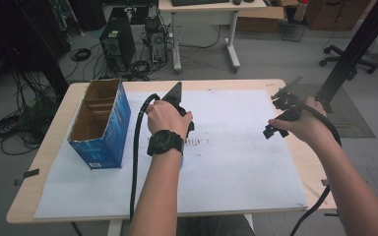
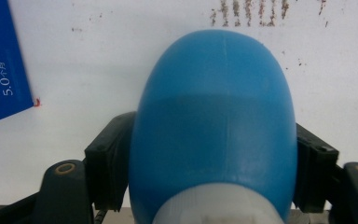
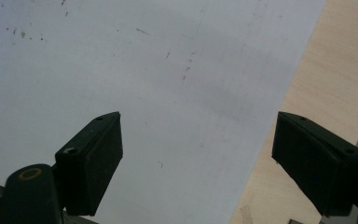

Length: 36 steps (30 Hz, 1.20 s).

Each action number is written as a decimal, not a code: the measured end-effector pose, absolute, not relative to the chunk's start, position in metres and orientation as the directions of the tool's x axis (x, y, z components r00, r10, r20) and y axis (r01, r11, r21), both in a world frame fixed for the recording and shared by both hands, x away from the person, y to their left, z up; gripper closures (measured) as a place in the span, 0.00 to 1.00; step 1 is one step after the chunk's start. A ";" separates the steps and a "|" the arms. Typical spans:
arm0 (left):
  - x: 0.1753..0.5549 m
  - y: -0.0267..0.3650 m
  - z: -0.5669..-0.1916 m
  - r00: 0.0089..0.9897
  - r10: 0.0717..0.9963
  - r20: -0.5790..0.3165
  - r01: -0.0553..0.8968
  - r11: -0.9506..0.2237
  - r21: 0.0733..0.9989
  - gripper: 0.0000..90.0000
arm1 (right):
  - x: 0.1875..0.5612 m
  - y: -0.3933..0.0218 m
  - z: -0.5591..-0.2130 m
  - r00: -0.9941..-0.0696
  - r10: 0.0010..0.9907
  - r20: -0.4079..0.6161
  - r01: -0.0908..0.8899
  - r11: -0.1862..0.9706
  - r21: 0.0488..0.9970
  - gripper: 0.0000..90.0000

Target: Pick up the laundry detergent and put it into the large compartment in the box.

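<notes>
Office clutter fills the background of the high view: a computer tower (image 1: 116, 45) on the floor among loose cables, and a desk (image 1: 211, 10) beyond. Nearer stands the wooden table (image 1: 27, 191), most of its top covered by a white sheet (image 1: 236, 162) marked with small dark smudges.

At the left of the sheet sits one blue cardboard box (image 1: 101, 123), open at the top, with cardboard dividers visible inside. Just right of it the left gripper (image 1: 179, 105) points down at the sheet, the person's watch-wearing hand wrapped around it. In the left gripper view its jaws stand narrow, closed against both flanks of one blue egg-shaped object (image 2: 214, 116) with a whitish band at its near end; the object lies low over the sheet, near a corner of the box. Whether it still rests on the paper cannot be told.

The step in hand looks like securing the blue object for a lift, probably toward the box. Done well, that means keeping the pads square on the widest part, since the smooth, rounded shell could squirt out of a skewed pinch, and then raising it straight before carrying it across.

Farther right, well apart, the right gripper (image 1: 280, 115) hangs above the sheet's right margin. Its jaws stand wide with nothing between them, over bare paper and a strip of table edge.
</notes>
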State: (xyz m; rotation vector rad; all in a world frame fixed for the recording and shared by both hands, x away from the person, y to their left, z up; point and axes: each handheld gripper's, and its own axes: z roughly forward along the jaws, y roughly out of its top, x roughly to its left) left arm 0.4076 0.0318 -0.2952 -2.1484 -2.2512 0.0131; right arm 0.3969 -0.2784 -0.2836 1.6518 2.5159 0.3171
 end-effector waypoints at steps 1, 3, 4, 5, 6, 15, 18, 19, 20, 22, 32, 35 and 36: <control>0.408 0.032 -0.296 -0.045 0.999 0.019 0.999 0.046 -0.026 0.35 | 0.397 -0.279 -0.284 -0.400 0.916 0.017 0.892 0.385 0.236 0.18; 0.408 0.032 -0.296 -0.049 0.999 0.022 0.999 0.050 -0.022 0.37 | 0.397 -0.279 -0.284 -0.400 0.917 0.018 0.892 0.384 0.237 0.18; 0.409 0.032 -0.296 -0.047 0.999 0.020 0.999 0.048 -0.021 0.39 | 0.397 -0.279 -0.285 -0.399 0.917 0.018 0.893 0.384 0.236 0.18; 0.409 0.032 -0.296 -0.045 0.999 0.018 0.999 0.046 -0.022 0.40 | 0.398 -0.280 -0.285 -0.400 0.916 0.017 0.893 0.385 0.234 0.18; 0.409 0.032 -0.296 -0.045 0.999 0.018 0.999 0.046 -0.022 0.41 | 0.398 -0.280 -0.285 -0.400 0.916 0.017 0.893 0.385 0.234 0.18; 0.410 0.031 -0.296 -0.036 0.999 0.028 0.999 0.037 -0.030 0.41 | 0.398 -0.279 -0.287 -0.402 0.915 0.018 0.892 0.388 0.232 0.18; 0.410 0.030 -0.295 -0.034 0.999 0.028 0.999 0.034 -0.031 0.41 | 0.398 -0.279 -0.287 -0.405 0.914 0.017 0.891 0.390 0.232 0.18; 0.410 0.030 -0.295 -0.031 0.999 0.028 0.999 0.032 -0.030 0.41 | 0.398 -0.279 -0.287 -0.404 0.915 0.018 0.891 0.389 0.233 0.18; 0.410 0.031 -0.295 -0.030 0.999 0.028 0.999 0.031 -0.029 0.41 | 0.398 -0.279 -0.286 -0.404 0.915 0.016 0.891 0.389 0.234 0.18; 0.410 0.031 -0.295 -0.027 0.999 0.026 0.999 0.028 -0.028 0.42 | 0.398 -0.279 -0.286 -0.405 0.914 0.015 0.890 0.391 0.235 0.18; 0.411 0.031 -0.294 -0.020 0.999 0.025 0.999 0.021 -0.036 0.42 | 0.398 -0.280 -0.286 -0.403 0.915 0.013 0.891 0.389 0.233 0.18; 0.412 0.031 -0.292 -0.016 0.999 0.032 0.999 0.017 -0.039 0.42 | 0.399 -0.280 -0.286 -0.403 0.915 0.013 0.891 0.389 0.233 0.18; 0.412 0.031 -0.292 -0.016 0.999 0.032 0.999 0.017 -0.039 0.42 | 0.399 -0.280 -0.286 -0.403 0.915 0.013 0.891 0.389 0.233 0.18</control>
